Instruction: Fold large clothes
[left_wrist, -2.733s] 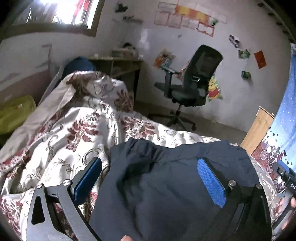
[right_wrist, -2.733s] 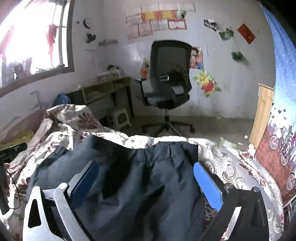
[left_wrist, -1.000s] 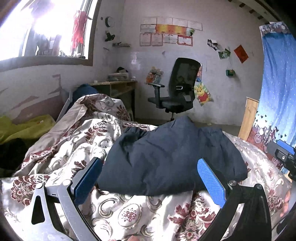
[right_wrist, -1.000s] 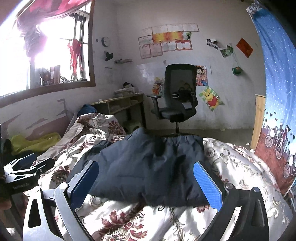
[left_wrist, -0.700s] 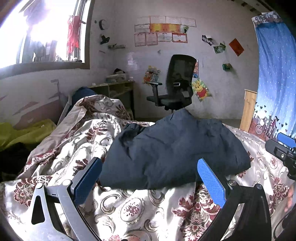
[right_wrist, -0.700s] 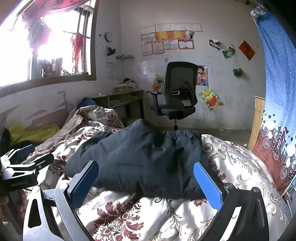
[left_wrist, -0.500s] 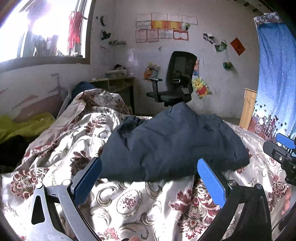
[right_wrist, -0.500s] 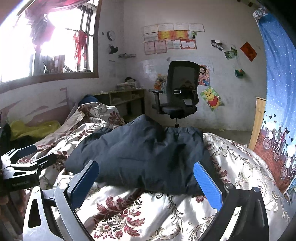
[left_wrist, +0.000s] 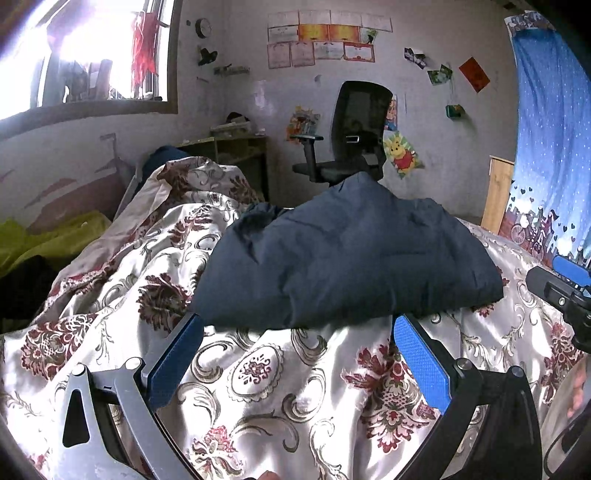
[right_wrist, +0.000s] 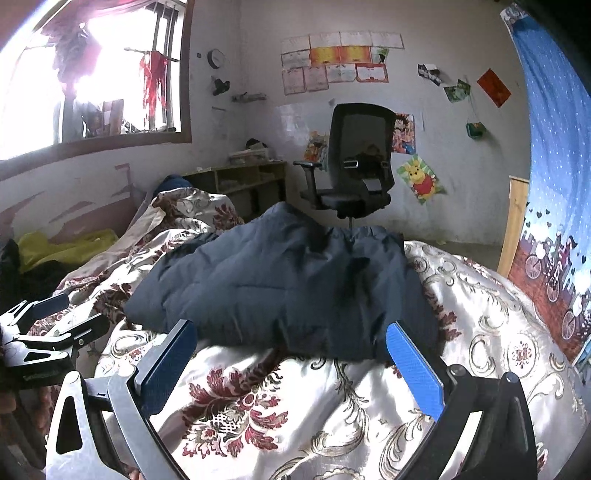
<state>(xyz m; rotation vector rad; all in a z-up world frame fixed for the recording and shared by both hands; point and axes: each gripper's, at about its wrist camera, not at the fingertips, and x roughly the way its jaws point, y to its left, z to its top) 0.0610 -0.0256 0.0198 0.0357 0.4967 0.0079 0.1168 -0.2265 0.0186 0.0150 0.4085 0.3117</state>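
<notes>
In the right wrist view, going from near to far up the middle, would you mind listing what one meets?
Right gripper → floral bedcover → dark blue garment → black office chair → papers on the wall.

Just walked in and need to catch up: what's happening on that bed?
A person holds two grippers over a floral bedspread. The left gripper and right gripper are both open and hold nothing. A dark navy garment lies folded in a bundle on the bed, beyond the fingertips.
</notes>
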